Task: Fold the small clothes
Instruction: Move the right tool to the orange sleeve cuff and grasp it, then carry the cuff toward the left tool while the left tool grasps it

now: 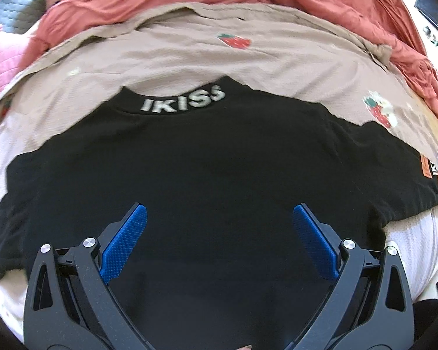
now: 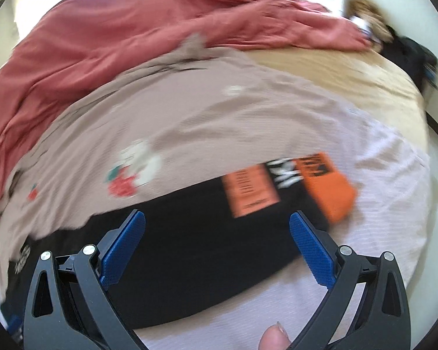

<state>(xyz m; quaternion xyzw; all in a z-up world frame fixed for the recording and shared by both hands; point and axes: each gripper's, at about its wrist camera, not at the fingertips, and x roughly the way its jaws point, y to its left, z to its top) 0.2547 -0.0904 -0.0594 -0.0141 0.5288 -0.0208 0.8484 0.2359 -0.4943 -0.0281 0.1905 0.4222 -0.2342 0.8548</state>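
Black cotton T-shirt with white collar lettering (image 1: 189,160) spread flat over beige strawberry-print cloth (image 1: 189,55). Left gripper (image 1: 219,218) and right gripper (image 2: 217,221) jaws spread wide, gripping nothing.

Both wrist cameras look down close over the bed (image 1: 417,242), left above the black shirt's (image 1: 189,160) middle, right over its orange-patched sleeve (image 2: 330,186).

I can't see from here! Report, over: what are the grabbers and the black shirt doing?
Left gripper open, empty, over black shirt. Right gripper open, empty, by orange-patched sleeve. Shirt spread flat, unfolded, on strawberry-print cloth. Nothing lying on it.
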